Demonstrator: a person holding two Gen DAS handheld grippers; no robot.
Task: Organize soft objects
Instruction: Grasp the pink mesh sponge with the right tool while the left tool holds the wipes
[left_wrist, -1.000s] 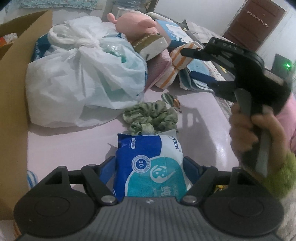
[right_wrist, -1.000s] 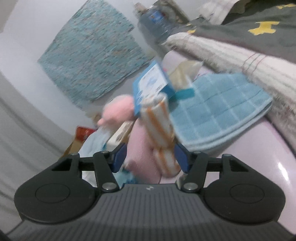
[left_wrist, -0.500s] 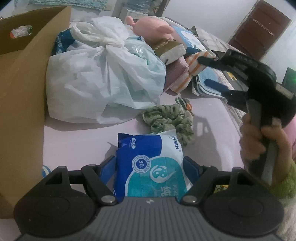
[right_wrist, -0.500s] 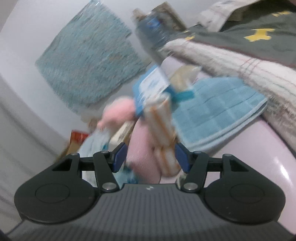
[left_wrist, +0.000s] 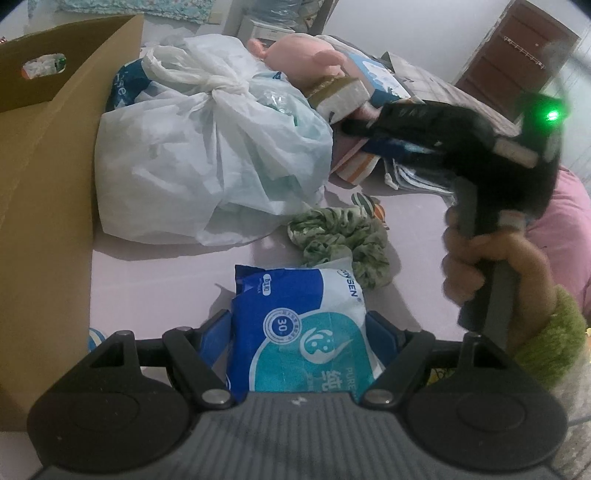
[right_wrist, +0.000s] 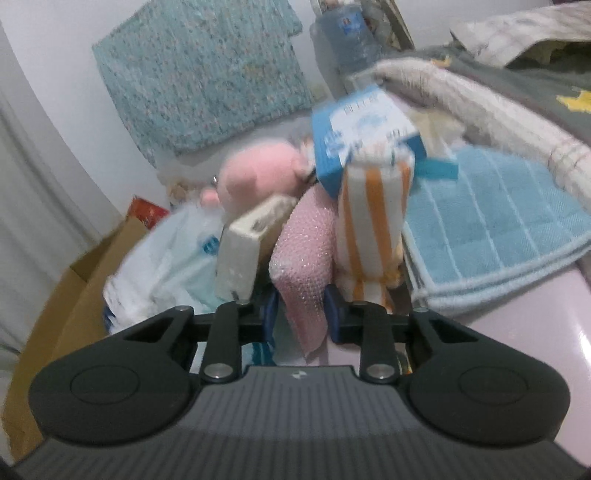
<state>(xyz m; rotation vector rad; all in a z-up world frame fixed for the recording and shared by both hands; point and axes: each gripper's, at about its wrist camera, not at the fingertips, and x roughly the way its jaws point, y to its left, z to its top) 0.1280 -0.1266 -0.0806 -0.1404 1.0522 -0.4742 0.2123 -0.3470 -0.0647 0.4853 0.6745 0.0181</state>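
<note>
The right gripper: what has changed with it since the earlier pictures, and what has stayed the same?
The right gripper moved in toward the pile, and its jaws, wide before, are closing on the pink cloth now between them. The orange-striped towel, earlier also between the jaws, now stands outside them. The left gripper still holds the blue wipes pack, and the white bag and green scrunchie lie as before.

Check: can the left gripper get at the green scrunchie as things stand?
Probably not. The left gripper has a blue tissue pack between its fingers, so it has no free grip. The green scrunchie lies just beyond the pack, uncovered; the pack must go first.
</note>
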